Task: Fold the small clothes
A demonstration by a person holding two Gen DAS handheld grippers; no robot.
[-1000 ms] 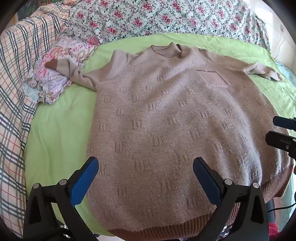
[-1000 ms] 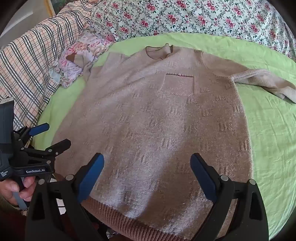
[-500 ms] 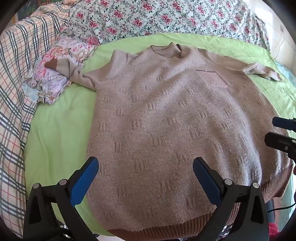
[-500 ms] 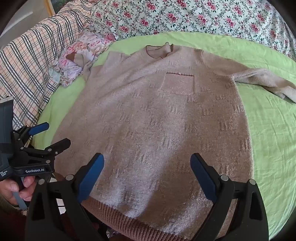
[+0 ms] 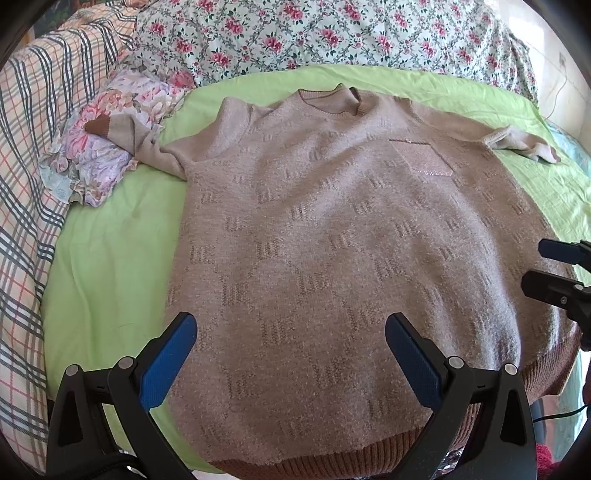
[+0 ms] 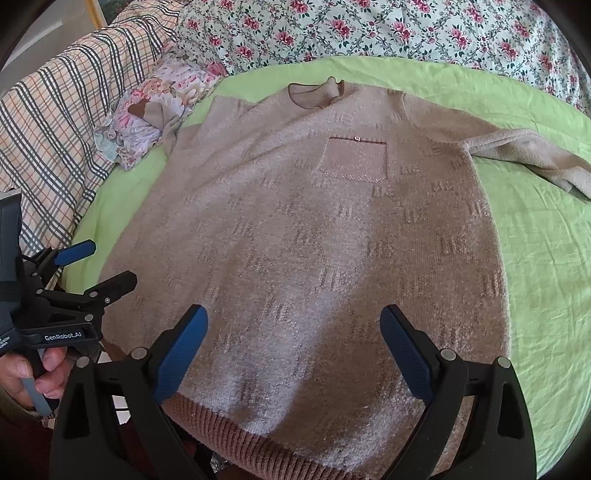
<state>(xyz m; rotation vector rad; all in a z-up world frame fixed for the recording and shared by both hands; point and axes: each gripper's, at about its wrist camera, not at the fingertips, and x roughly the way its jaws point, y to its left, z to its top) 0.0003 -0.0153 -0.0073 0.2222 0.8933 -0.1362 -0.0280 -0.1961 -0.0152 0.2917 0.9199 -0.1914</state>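
Note:
A beige knit sweater (image 5: 332, 240) with a chest pocket lies flat, front up, on a green sheet (image 5: 110, 266); it also shows in the right wrist view (image 6: 314, 240). Its ribbed hem is nearest me. One sleeve (image 5: 140, 144) rests on a floral cloth at the left, the other sleeve (image 6: 535, 155) trails right. My left gripper (image 5: 290, 332) hovers open over the lower left of the sweater. My right gripper (image 6: 293, 325) hovers open over the lower middle. Both are empty.
A floral crumpled cloth (image 5: 99, 147) lies at the left under the sleeve cuff. A plaid blanket (image 5: 26, 184) lines the left side and a floral quilt (image 5: 332, 33) the back. The bed's near edge runs under the hem.

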